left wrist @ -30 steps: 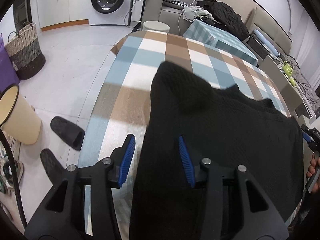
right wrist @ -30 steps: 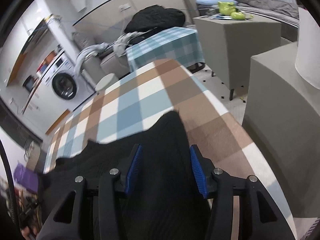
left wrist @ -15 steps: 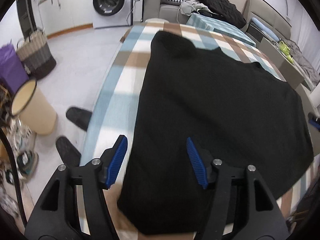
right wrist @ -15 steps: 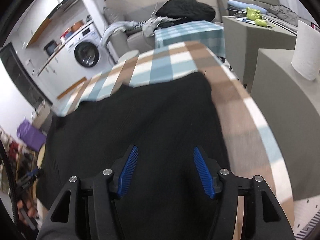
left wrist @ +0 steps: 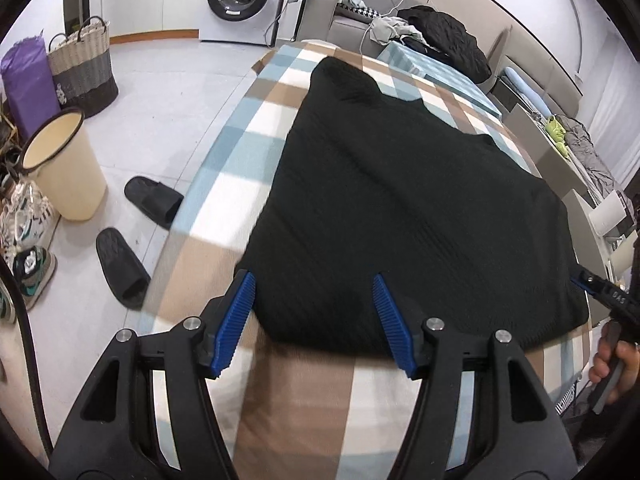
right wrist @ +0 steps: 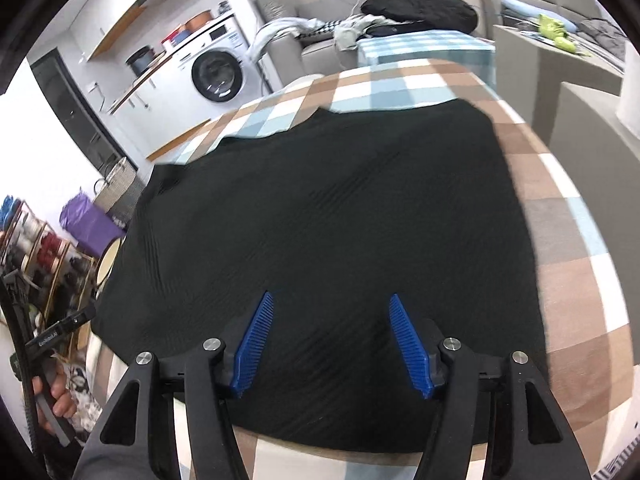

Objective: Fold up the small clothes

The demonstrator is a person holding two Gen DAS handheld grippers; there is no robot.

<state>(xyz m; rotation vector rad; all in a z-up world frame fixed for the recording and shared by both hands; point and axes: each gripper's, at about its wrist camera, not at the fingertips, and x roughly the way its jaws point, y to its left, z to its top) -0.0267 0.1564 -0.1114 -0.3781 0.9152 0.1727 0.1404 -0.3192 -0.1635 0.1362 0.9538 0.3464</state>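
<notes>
Hovering over the near edge of the black knit garment, I am holding my left gripper with its blue pads spread wide, nothing between them. My right gripper is hanging released above the same cloth, gripping nothing. The garment is lying spread flat on the checked tablecloth, which is showing bare along its near and left edges. A cream bin and black slippers are sitting on the floor to my left.
</notes>
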